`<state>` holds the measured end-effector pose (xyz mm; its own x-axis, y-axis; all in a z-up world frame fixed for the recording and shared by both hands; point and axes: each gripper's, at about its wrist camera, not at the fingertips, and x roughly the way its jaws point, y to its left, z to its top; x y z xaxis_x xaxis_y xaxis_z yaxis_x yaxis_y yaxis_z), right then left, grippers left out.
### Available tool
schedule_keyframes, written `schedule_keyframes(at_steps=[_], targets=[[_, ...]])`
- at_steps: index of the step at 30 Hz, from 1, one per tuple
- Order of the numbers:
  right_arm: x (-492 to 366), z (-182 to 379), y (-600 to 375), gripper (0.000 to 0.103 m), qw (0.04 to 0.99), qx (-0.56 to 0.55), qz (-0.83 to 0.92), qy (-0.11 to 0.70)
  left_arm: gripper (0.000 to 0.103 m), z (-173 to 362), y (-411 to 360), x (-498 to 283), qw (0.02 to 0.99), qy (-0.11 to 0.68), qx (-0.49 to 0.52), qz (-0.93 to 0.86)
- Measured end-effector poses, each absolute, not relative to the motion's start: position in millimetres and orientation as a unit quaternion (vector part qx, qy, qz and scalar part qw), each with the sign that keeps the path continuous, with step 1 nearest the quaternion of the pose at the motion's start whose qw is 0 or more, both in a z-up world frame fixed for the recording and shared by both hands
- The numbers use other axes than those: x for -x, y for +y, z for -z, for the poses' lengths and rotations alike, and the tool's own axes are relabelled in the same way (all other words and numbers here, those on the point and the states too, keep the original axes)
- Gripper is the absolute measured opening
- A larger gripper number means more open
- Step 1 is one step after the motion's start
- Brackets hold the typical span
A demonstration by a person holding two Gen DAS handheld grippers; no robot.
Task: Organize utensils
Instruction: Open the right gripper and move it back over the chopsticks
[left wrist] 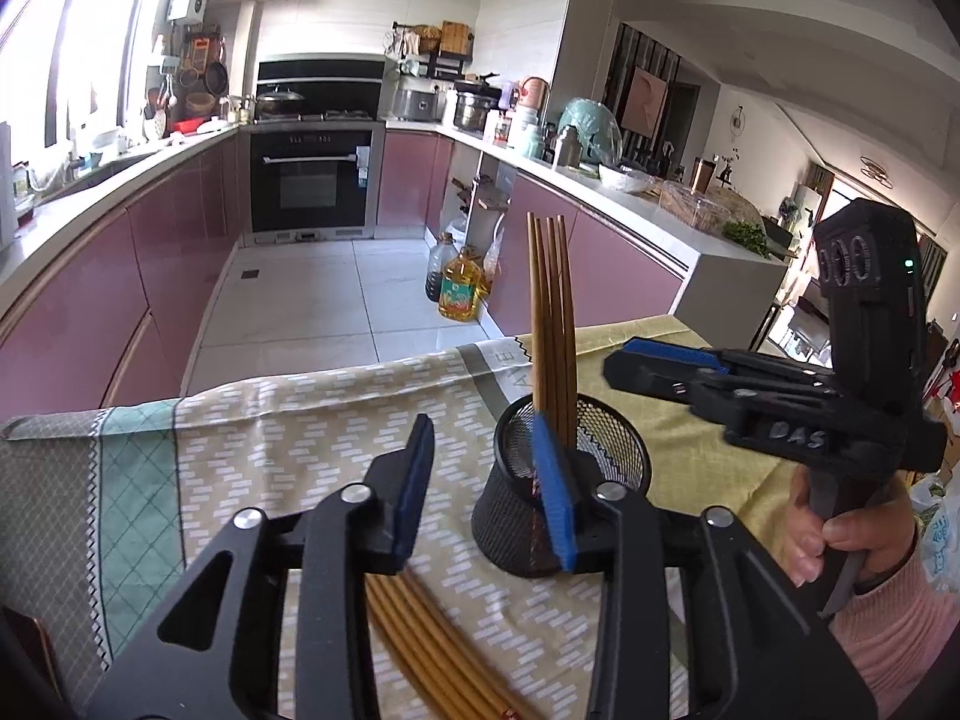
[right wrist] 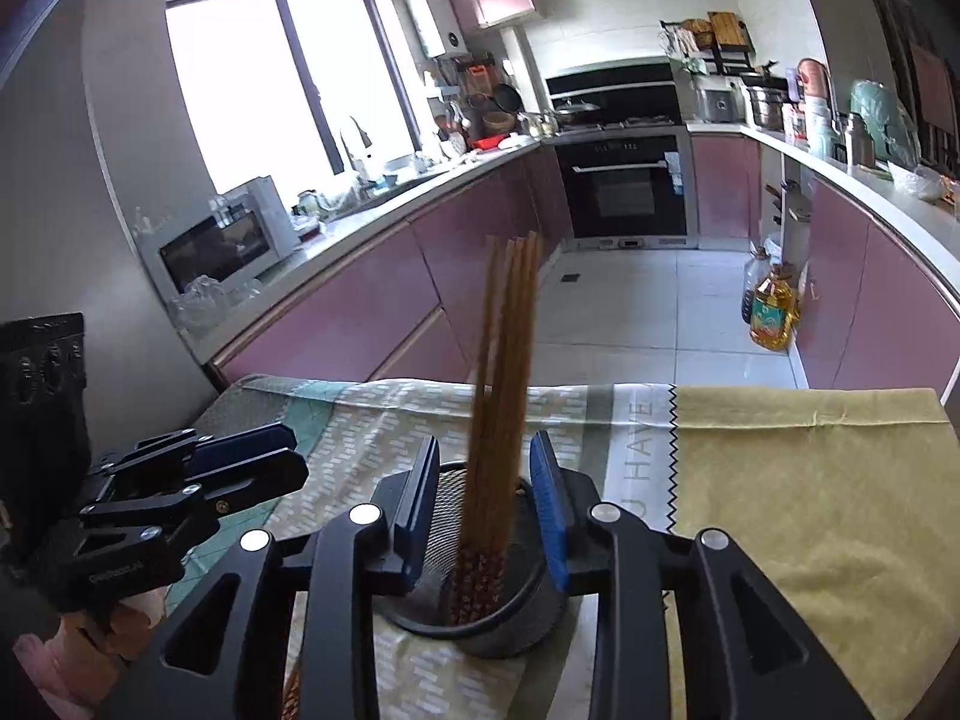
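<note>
1. Wooden chopsticks point(right wrist: 501, 354), thin and round, stand nearly upright as a bunch in a black wire-mesh cup point(left wrist: 561, 492) on the table near its far edge.
2. More chopsticks point(left wrist: 432, 642) lie flat on the patterned tablecloth point(left wrist: 252, 450) toward the near edge.
3. Right gripper point(right wrist: 486, 510) has released: its blue ribbed pads flank the standing bunch without touching.
4. Left gripper point(left wrist: 486, 492) is parted too, holding nothing, above the flat sticks.
5. Plain yellow cloth point(right wrist: 810, 510) on the right side is bare.

Matt wooden chopsticks point(right wrist: 501, 324) stand in a black wire-mesh metal cup point(left wrist: 510, 516) on a woven cloth point(left wrist: 270, 450).
</note>
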<state>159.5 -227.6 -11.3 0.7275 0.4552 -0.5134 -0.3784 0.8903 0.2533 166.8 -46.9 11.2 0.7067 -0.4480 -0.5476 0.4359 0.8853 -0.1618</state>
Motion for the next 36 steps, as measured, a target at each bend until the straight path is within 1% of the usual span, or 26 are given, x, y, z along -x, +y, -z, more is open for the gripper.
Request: schedule_keyframes(at_steps=[1,3,5,9,13,19,25,36], targets=[[-152,9,-226,0.034,0.928,-0.06,-0.232,0.286,0.039,-10,-41,-160,0.926,0.296,0.009,0.236],[-133,6,-219,0.041,0.927,-0.045,-0.25,0.275,0.042,-6,-32,-151,0.927,0.296,0.005,0.229],[-118,9,-214,0.044,0.924,-0.035,-0.266,0.272,0.042,3,-25,-143,0.928,0.304,-0.005,0.213],[-103,34,-195,0.044,0.904,-0.028,-0.297,0.306,0.043,31,-13,-131,0.92,0.338,-0.014,0.2],[-105,71,-181,0.044,0.882,-0.034,-0.302,0.359,0.043,60,-5,-122,0.908,0.373,-0.018,0.192],[-107,107,-162,0.043,0.867,-0.023,-0.29,0.405,0.043,93,-4,-113,0.892,0.412,-0.018,0.183],[-106,119,-148,0.043,0.863,-0.012,-0.284,0.417,0.043,107,-8,-109,0.888,0.424,-0.024,0.179],[-106,124,-133,0.042,0.87,0.022,-0.263,0.417,0.044,108,-13,-108,0.887,0.426,-0.036,0.173]])
